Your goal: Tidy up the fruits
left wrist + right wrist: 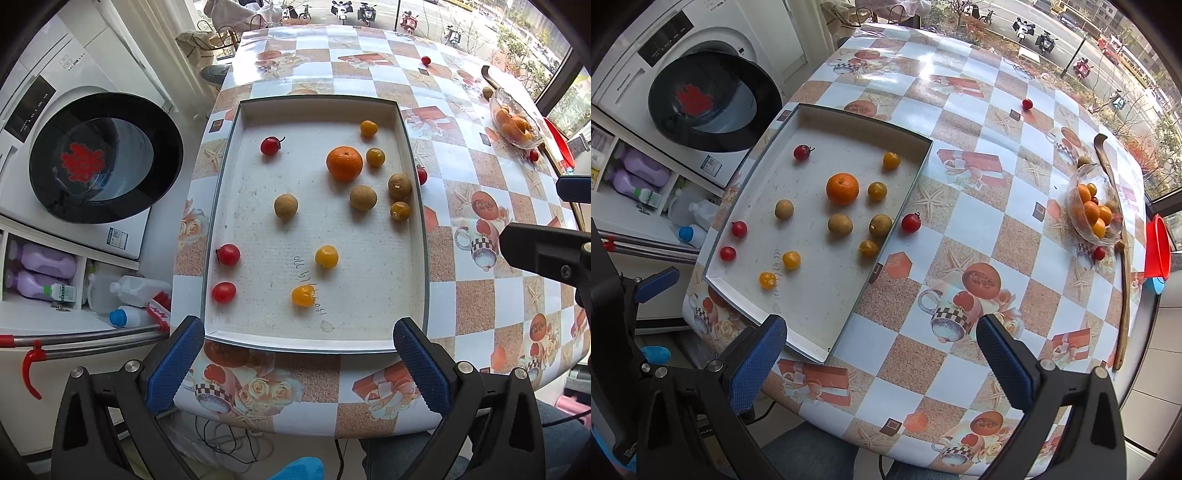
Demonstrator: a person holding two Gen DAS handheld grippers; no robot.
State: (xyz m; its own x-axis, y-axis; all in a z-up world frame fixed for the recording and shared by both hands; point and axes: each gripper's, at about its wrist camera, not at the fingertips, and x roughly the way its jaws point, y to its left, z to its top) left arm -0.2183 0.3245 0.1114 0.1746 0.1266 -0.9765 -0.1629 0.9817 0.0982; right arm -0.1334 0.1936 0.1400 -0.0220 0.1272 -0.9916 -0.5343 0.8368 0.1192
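A shallow white tray [413,221] [827,347] lies on the checkered table. It holds a large orange [344,163] [842,188], three brown longans [286,206], several yellow cherry tomatoes [326,256] and three red ones [228,254]. One red tomato [911,223] lies just outside the tray's right wall. A glass bowl [1108,229] [496,98] at the far right holds small oranges. My left gripper [299,369] hovers open over the tray's near edge, empty. Over the table's near side my right gripper [882,365] is open and empty.
A washing machine [107,158] with an open dark door stands left of the table, detergent bottles [48,273] beneath. Loose red tomatoes [1027,104] [1099,253] lie on the table, one by the bowl. A wooden spoon [1123,280] and red cup [1158,243] sit at the right edge.
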